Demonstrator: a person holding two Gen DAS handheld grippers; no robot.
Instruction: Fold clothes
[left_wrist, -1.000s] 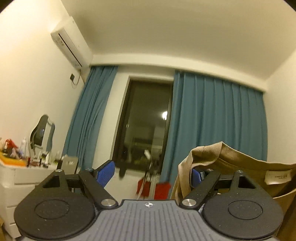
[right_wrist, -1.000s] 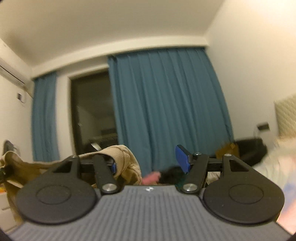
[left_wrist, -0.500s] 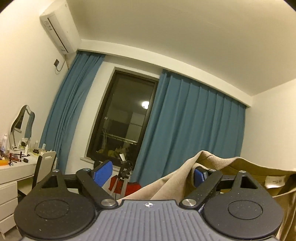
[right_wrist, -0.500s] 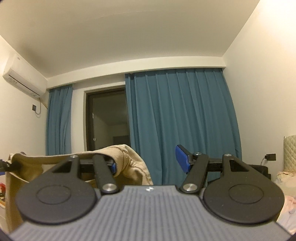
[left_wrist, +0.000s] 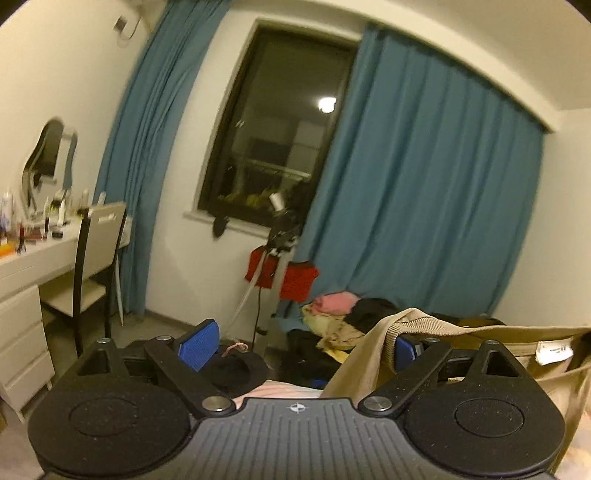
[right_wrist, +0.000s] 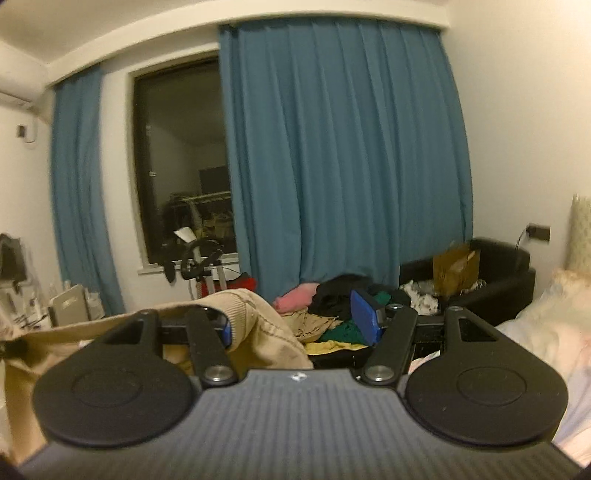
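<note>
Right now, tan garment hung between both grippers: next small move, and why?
Probably lower both toward the bed and lay it flat. The tan garment hangs draped over one finger each of the left gripper, jaws opening, and the right gripper, not pinched.

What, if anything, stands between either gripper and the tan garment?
Nothing visible does. The tan garment hangs over one finger of the left gripper, whose jaws are opening with nothing between them. It also hangs over one finger of the right gripper, whose pads stand apart.
</note>
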